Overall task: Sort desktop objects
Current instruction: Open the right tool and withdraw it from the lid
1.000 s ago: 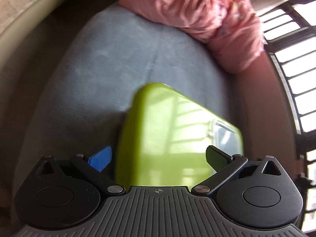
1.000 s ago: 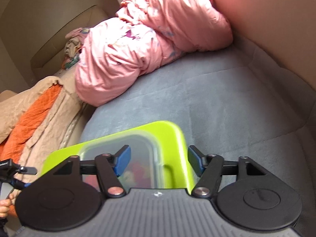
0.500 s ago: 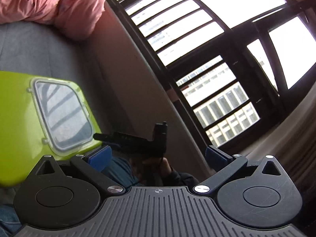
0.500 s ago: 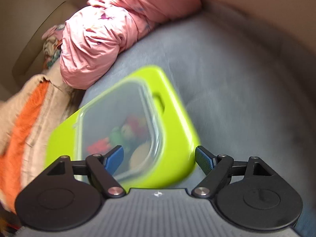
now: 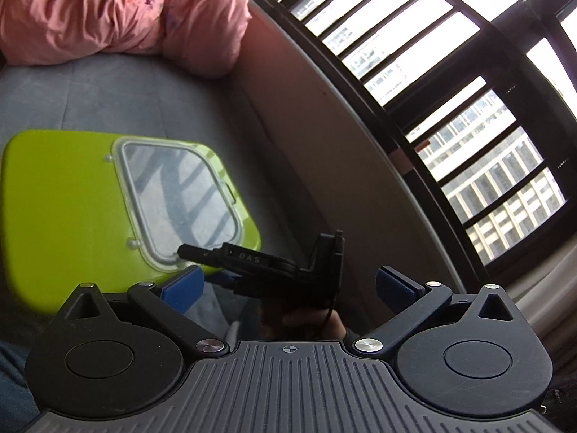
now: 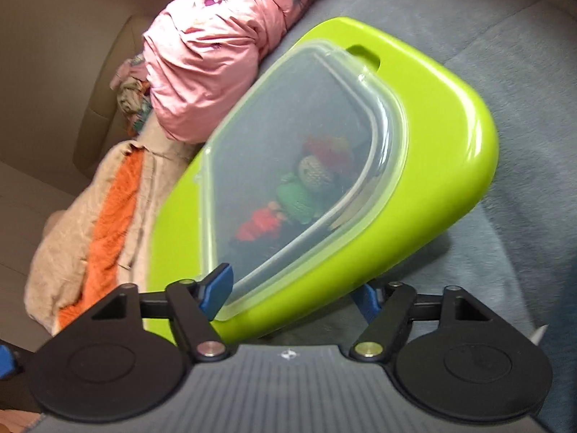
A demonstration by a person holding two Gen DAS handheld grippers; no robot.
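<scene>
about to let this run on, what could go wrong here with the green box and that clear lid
1. The right tool straddles the near corner of the green box with one pad over the clear lid; closing there could pop or crack the lid.
2. A corner grip looks shallow, so the box may swing or slip and shake the knitted toys inside.
3. The left tool is open and off the box, giving no support.

Lime-green box (image 6: 425,166) with clear lid (image 6: 288,158) — closed, tilted, knitted toys (image 6: 306,184) inside — on grey cushion (image 6: 505,36).
</scene>
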